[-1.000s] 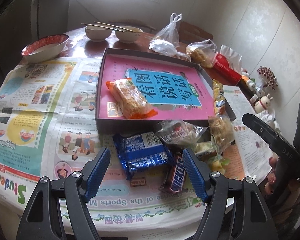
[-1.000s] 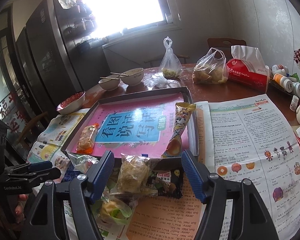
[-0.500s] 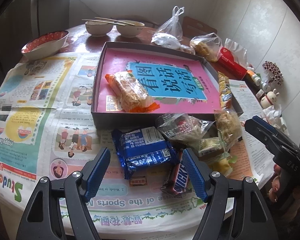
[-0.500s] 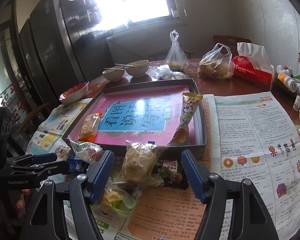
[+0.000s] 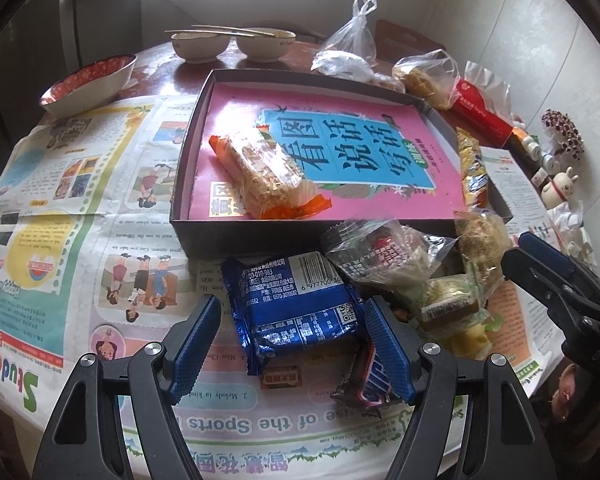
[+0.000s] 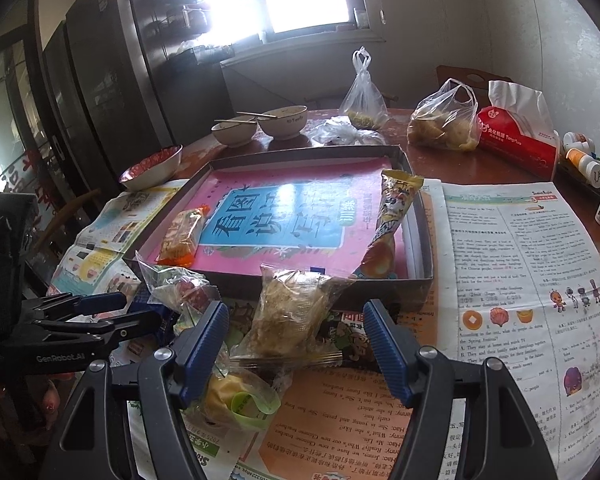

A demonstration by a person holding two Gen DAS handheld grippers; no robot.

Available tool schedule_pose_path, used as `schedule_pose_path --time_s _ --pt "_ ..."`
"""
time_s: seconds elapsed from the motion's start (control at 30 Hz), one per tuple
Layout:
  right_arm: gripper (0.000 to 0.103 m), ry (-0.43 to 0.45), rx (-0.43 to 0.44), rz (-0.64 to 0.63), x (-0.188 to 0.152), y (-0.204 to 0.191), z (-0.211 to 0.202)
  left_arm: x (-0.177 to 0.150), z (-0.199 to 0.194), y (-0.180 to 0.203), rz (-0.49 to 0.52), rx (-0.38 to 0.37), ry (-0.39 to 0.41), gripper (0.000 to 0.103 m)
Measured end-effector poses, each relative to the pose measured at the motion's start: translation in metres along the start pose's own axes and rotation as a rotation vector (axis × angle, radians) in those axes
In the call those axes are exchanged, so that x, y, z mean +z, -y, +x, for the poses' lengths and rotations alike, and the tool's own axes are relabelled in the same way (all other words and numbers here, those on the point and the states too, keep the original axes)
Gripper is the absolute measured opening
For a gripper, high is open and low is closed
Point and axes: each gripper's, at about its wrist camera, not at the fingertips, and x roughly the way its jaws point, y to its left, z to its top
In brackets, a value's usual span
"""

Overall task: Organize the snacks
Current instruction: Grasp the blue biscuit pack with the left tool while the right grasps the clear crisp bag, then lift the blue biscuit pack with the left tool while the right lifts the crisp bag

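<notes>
A shallow dark box (image 5: 180,184) with a pink book inside holds an orange-ended cracker pack (image 5: 264,176) and a long yellow snack (image 5: 474,168). It also shows in the right wrist view (image 6: 424,240). Loose snacks lie in front of it. My left gripper (image 5: 294,344) is open, its fingers either side of a blue biscuit pack (image 5: 296,304), with a Snickers bar (image 5: 368,384) by the right finger. My right gripper (image 6: 296,344) is open around a clear-wrapped brown cake (image 6: 296,312), above a yellow-green jelly pack (image 6: 240,396).
Newspapers (image 6: 520,280) cover the round table. At the back stand two bowls with chopsticks (image 5: 232,42), a red-patterned bowl (image 5: 88,84), plastic bags (image 6: 444,124), a red tissue pack (image 6: 520,140) and small bottles (image 6: 588,164). A clear crinkled snack bag (image 5: 384,252) lies by the box.
Both grippers have moved forward and lower toward the loose snacks. The blue pack now lies between the left fingers, the brown cake between the right fingers. Jaws stay open.
</notes>
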Motion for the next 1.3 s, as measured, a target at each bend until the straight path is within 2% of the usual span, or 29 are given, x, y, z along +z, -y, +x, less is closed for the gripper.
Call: schedule_pose_path --time_s 0.1,0.47,0.8,1.13,1.23,1.3 --pt "0.069 -0.012 0.001 0.0 0.0 0.0 0.005 0.0 0.003 0.001 0.004 0.025 0.005 0.076" --pt "0.069 -0.05 -0.021 0.024 0.001 0.002 0.026 0.001 0.008 -0.002 -0.011 0.027 -0.003 0.076" --pt "0.055 -0.04 -0.045 -0.033 0.003 -0.011 0.031 0.0 0.008 -0.008 -0.035 0.044 -0.013 0.078" --pt "0.051 -0.037 -0.072 -0.076 0.002 -0.019 0.038 0.0 0.013 -0.006 -0.048 0.063 -0.006 0.078" --pt "0.049 -0.033 -0.071 -0.075 0.002 -0.018 0.038 -0.001 0.015 -0.001 -0.02 0.084 0.008 0.076" --pt "0.048 -0.029 -0.068 -0.066 0.002 -0.017 0.037 -0.002 0.015 0.002 0.005 0.087 0.016 0.068"
